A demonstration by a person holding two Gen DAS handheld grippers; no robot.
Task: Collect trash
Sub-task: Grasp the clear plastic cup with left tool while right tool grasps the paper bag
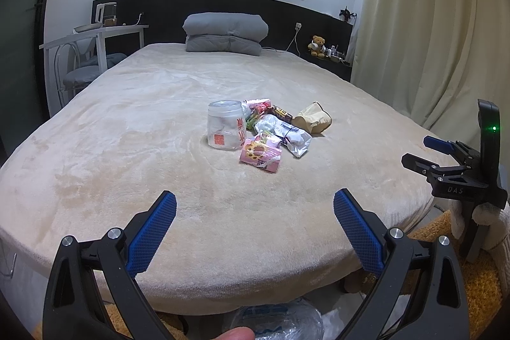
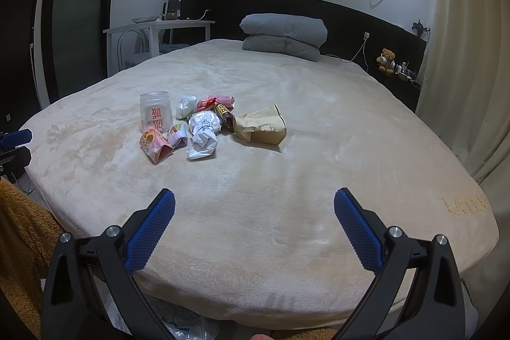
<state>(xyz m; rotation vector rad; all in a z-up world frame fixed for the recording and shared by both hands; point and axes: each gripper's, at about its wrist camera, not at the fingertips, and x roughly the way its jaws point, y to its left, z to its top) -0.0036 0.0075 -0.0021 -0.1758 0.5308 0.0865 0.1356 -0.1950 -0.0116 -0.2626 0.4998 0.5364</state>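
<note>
A small heap of trash lies mid-bed on the cream blanket (image 1: 159,123): a clear plastic cup (image 1: 225,125) upside down, a pink snack wrapper (image 1: 259,155), crumpled white paper (image 1: 293,137), a brown paper bag (image 1: 313,118) and small red and dark wrappers (image 1: 271,109). The right wrist view shows the same cup (image 2: 156,112), pink wrapper (image 2: 156,145), white paper (image 2: 204,133) and brown bag (image 2: 259,125). My left gripper (image 1: 255,206) is open and empty above the bed's near edge. My right gripper (image 2: 255,206) is open too, also short of the heap.
A folded grey quilt (image 1: 226,34) sits at the headboard. A white desk and chair (image 1: 95,47) stand at the left, curtains (image 1: 430,21) at the right. A clear plastic bag (image 1: 280,321) lies on the floor below the bed's edge. A teddy bear (image 1: 317,45) sits on the right shelf.
</note>
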